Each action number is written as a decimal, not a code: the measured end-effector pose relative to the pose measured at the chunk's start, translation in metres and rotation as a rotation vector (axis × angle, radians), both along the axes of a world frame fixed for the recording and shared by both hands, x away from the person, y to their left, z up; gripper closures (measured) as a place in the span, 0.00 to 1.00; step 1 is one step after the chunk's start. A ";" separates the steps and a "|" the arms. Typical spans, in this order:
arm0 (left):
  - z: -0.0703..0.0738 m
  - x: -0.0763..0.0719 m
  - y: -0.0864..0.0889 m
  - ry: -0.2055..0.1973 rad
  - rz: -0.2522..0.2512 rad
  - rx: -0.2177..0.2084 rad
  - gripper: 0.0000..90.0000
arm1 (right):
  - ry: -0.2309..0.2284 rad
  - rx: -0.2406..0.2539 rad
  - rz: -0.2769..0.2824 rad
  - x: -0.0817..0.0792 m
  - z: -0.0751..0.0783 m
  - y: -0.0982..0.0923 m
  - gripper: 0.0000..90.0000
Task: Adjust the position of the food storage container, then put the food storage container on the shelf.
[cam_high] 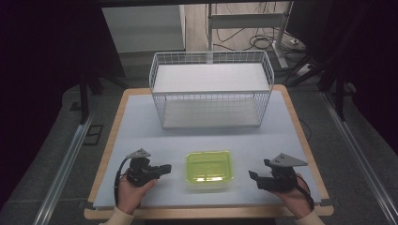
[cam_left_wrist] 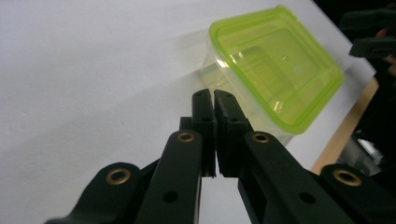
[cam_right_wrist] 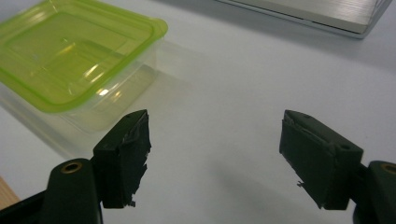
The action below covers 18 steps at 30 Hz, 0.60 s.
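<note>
Claws flank a clear plastic container (cam_high: 209, 169) with a lime-green lid (cam_high: 209, 166), which sits near the front edge of the desk (cam_high: 141, 122), roughly midway across it. Its lid is on, and in the left claw view the container (cam_left_wrist: 261, 84) shows a transparent lower wall under the green rim, with the lid (cam_left_wrist: 275, 60) tilted across the upper right of that picture. The left claw (cam_high: 165, 168), held in the person's left hand (cam_high: 133, 190), points toward the container from its left side and lies just beside it without touching; its jaws stand almost together, with only a thin slit between the pads and nothing gripped, as the left claw view makes plain (cam_left_wrist: 214, 100). The right claw (cam_high: 253, 176), held in the right hand (cam_high: 294, 194), sits on the other side of the container, a little apart from it, and its jaws are spread wide with bare desk surface between them (cam_right_wrist: 215, 126); the container (cam_right_wrist: 79, 65) lies off to the upper left in that view, beyond the left jaw. Farther back on the desk stands a white wire basket (cam_high: 211, 89), well apart from the container and both claws. Grey floor and cables show behind the desk.
</note>
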<state>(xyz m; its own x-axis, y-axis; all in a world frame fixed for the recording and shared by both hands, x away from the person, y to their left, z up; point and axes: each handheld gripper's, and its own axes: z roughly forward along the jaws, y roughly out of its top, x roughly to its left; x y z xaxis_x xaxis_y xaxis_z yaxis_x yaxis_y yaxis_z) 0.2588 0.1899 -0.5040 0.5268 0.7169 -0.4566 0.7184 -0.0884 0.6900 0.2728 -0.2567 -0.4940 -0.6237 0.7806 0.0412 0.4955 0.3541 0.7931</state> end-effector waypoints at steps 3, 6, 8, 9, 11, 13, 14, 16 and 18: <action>0.002 -0.001 0.003 -0.013 0.002 -0.035 0.80 | 0.000 0.020 0.015 0.000 0.000 -0.001 0.28; 0.005 -0.001 0.002 0.004 0.009 -0.072 0.56 | 0.007 0.054 0.036 0.000 0.001 -0.001 0.28; 0.006 -0.002 0.002 0.019 0.019 -0.089 0.45 | 0.015 0.086 0.057 0.001 0.002 -0.001 0.27; 0.006 -0.002 0.002 0.024 0.017 -0.097 0.45 | 0.015 0.086 0.057 0.001 0.002 -0.001 0.27; 0.007 -0.001 0.002 0.037 0.007 -0.113 0.44 | 0.030 0.101 0.070 0.001 0.002 0.000 0.27; 0.007 -0.001 0.001 0.048 0.005 -0.120 0.43 | 0.048 0.109 0.082 0.001 0.001 0.001 0.27; 0.006 0.000 0.001 0.051 0.004 -0.122 0.42 | 0.055 0.116 0.092 0.001 0.000 0.002 0.26; 0.006 0.000 0.001 0.056 0.004 -0.127 0.41 | 0.060 0.119 0.096 0.001 0.000 0.002 0.26; 0.005 0.000 0.001 0.064 0.003 -0.134 0.41 | 0.068 0.137 0.103 0.002 0.000 0.002 0.25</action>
<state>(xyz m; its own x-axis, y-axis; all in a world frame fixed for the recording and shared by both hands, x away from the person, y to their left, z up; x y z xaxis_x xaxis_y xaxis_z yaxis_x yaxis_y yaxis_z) 0.2585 0.1905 -0.4989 0.4914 0.6489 -0.5809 0.7616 0.0035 0.6481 0.2747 -0.2544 -0.4935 -0.6925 0.6967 0.1873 0.5161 0.2970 0.8034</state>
